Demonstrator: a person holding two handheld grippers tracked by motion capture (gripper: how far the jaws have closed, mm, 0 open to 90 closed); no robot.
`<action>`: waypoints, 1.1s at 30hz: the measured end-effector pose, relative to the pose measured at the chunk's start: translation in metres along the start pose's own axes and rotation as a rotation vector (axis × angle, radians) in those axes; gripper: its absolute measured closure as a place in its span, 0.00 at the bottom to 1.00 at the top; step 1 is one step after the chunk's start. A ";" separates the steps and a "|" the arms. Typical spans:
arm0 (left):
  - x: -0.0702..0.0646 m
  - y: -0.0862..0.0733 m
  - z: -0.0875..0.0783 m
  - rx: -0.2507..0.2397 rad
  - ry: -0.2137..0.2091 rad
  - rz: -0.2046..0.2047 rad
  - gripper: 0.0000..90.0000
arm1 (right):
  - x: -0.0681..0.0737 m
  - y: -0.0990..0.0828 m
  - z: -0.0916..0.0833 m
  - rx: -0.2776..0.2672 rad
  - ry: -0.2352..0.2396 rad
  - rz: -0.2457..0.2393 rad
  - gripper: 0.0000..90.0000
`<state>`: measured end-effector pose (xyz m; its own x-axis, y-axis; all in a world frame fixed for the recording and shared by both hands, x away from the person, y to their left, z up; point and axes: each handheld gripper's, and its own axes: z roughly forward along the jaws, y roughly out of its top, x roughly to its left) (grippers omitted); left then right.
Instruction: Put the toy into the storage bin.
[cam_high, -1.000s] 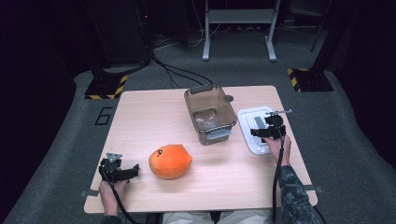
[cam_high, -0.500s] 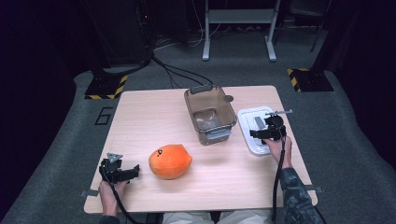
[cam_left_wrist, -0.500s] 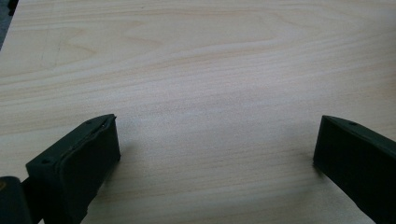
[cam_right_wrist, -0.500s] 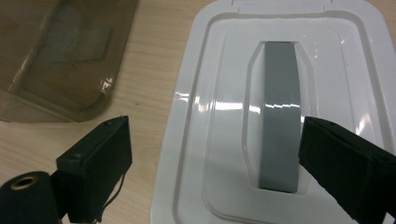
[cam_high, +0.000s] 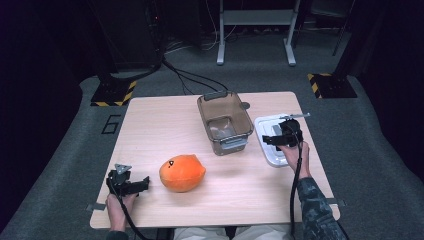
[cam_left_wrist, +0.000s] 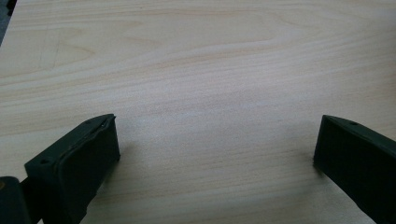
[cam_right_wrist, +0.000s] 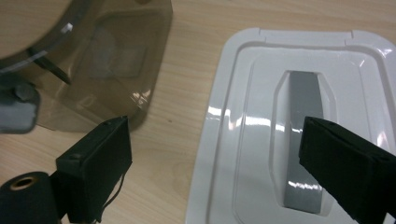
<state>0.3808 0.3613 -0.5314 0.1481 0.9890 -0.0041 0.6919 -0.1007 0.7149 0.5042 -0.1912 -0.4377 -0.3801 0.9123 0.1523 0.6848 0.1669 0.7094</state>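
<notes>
Two hand-held grippers at rest over a wooden table (cam_high: 165, 125).
Left gripper (cam_left_wrist: 215, 149), lower left of the high view: jaws spread wide over bare wood. Right gripper (cam_right_wrist: 212, 154), right of centre: jaws parted, grasping nothing, above a white lid (cam_right_wrist: 299, 116) beside a smoky clear container (cam_high: 224, 121). An orange plush toy (cam_high: 182, 173) lies lower centre.

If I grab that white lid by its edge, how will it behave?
The white lid looks glossy, so the jaws may slip on it. It seems thin moulded plastic, probably light and slightly flexible. Its grey handle, recessed in the middle, likely gives a surer hold than the rim.
</notes>
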 end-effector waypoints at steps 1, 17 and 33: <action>0.000 0.000 0.000 0.000 0.000 0.000 0.00 | 0.000 0.000 0.000 0.000 0.000 0.000 0.09; 0.000 0.000 0.000 0.000 0.001 -0.001 0.00 | 0.023 0.042 -0.013 -0.045 0.038 -0.039 0.08; 0.000 0.000 0.000 0.000 0.000 -0.001 0.00 | 0.038 0.070 0.019 -0.008 0.115 -0.068 0.38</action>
<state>0.3809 0.3612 -0.5315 0.1478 0.9890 -0.0047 0.6918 -0.1000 0.7152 0.5499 -0.1371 -0.3952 -0.4945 0.8501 0.1811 0.6504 0.2237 0.7259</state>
